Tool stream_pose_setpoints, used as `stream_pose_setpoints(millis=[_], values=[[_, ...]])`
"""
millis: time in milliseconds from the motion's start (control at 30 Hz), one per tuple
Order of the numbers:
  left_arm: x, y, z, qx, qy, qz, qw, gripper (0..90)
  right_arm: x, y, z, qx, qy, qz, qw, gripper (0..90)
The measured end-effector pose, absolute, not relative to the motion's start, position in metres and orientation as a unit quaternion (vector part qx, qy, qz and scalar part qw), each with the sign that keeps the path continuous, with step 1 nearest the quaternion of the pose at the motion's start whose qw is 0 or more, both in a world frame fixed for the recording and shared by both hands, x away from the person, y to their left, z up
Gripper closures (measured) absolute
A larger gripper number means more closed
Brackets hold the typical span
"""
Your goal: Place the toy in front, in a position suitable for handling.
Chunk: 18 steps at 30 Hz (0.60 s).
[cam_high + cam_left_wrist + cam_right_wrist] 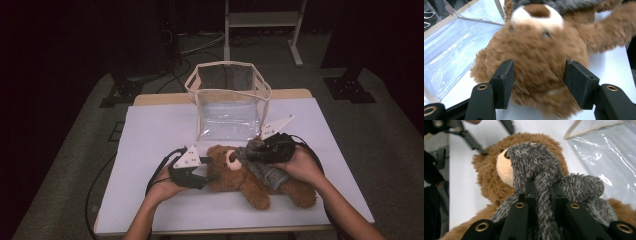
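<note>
On the white table [150, 130], the left gripper [537, 82] clamps the brown plush teddy bear's [235, 172] head – the right gripper [542, 195] pinches its grey fuzzy scarf [536, 162], whose pinched strand the right gripper view shows close up.

a clear plastic bag [229, 102] with cream trim stands open and upright toward the far side of a white table [150, 130]. beyond the table, a pale metal stand [262, 22] rests on grey floor [65, 150], with dark cables [172, 75] trailing nearby.
</note>
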<state>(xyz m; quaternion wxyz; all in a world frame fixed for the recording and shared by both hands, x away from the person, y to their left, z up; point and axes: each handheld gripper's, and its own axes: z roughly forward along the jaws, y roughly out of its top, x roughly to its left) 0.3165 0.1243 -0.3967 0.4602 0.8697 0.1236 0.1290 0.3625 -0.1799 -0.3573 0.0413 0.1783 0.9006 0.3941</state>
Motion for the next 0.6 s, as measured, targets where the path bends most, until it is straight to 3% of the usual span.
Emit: stream_pose_setpoints(millis=[300,600], values=[[0.321,0.119,-0.407,0.869,0.132,0.122,0.461,43.8,0.359,-0.163,-0.335,0.146,0.899,0.411,0.048,78.9],[0.323,0.122,-0.408,0.868,0.141,0.131,0.458,43.4,0.361,-0.106,-0.331,0.092,0.921,0.376,0.052,78.7]])
